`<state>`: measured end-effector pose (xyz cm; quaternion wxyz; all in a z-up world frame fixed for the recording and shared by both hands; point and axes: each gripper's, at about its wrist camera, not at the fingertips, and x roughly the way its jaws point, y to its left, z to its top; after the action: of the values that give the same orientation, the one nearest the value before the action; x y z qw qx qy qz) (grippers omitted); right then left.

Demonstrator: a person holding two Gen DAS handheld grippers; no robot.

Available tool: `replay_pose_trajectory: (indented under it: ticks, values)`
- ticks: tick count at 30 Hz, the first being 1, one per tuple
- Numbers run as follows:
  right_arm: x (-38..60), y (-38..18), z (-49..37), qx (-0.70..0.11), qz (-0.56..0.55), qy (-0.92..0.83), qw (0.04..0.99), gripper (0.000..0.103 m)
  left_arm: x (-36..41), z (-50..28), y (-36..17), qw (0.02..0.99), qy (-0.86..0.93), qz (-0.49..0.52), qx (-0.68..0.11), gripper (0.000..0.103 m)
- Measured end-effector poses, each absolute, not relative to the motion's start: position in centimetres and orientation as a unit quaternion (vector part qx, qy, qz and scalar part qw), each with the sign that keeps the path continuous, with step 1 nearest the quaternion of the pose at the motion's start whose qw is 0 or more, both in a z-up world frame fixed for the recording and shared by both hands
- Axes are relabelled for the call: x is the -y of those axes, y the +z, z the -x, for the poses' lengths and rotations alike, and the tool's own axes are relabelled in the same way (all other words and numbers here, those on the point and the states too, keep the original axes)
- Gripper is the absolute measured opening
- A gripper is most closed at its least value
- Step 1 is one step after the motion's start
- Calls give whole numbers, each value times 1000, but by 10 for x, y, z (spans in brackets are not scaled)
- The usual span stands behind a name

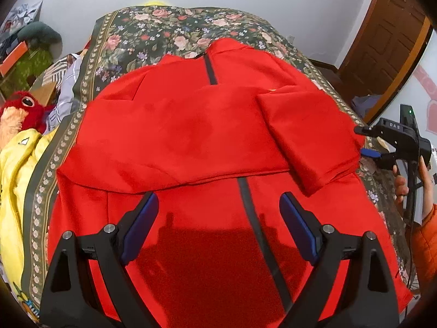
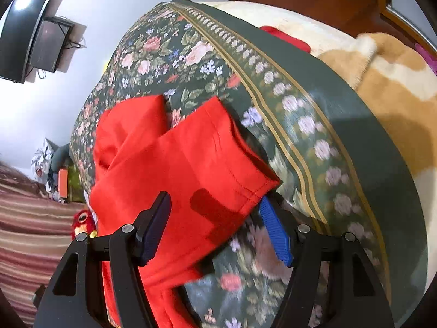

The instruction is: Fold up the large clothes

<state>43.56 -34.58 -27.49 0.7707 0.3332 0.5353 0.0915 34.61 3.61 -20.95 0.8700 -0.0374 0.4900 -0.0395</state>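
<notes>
the left gripper is hovering with its jaws spread over the near hem of the red jacket, which is lying on the floral bedspread. the right gripper is standing spread too (pinching nothing), around the folded-in sleeve. both sleeves are already lying across the body; folding the body itself seems to be remaining.

Red jacket under my left gripper is smooth, matt woven cloth with a dark rubbery-looking zip strip; the stitched hem shows near my right gripper. My gripper frames are matt black plastic with bright metal pins, finger pads ribbed blue, rubbery-looking. Bedspread is printed floral cloth, flat finish; the blanket looks thick and fleecy, the plush toy shaggy, the door glossy varnished wood.
</notes>
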Motion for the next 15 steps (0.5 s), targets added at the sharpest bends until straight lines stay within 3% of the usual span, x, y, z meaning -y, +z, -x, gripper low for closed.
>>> replay_pose_trajectory:
  ticks: [2, 4, 6, 15]
  values:
    - [337, -271, -438, -536, -291, 82, 788, 56, -37, -345, -211, 870, -38, 35, -491, 90]
    - [329, -269, -440, -542, -235, 61, 805, 26, -39, -345, -212, 870, -36, 34, -491, 90]
    - [326, -267, -440, -542, -216, 69, 809, 11, -40, -343, -212, 870, -35, 34, -490, 90]
    - [311, -191, -420, -480, -203, 118, 845, 7, -47, -333, -202, 878, -36, 25, -477, 90]
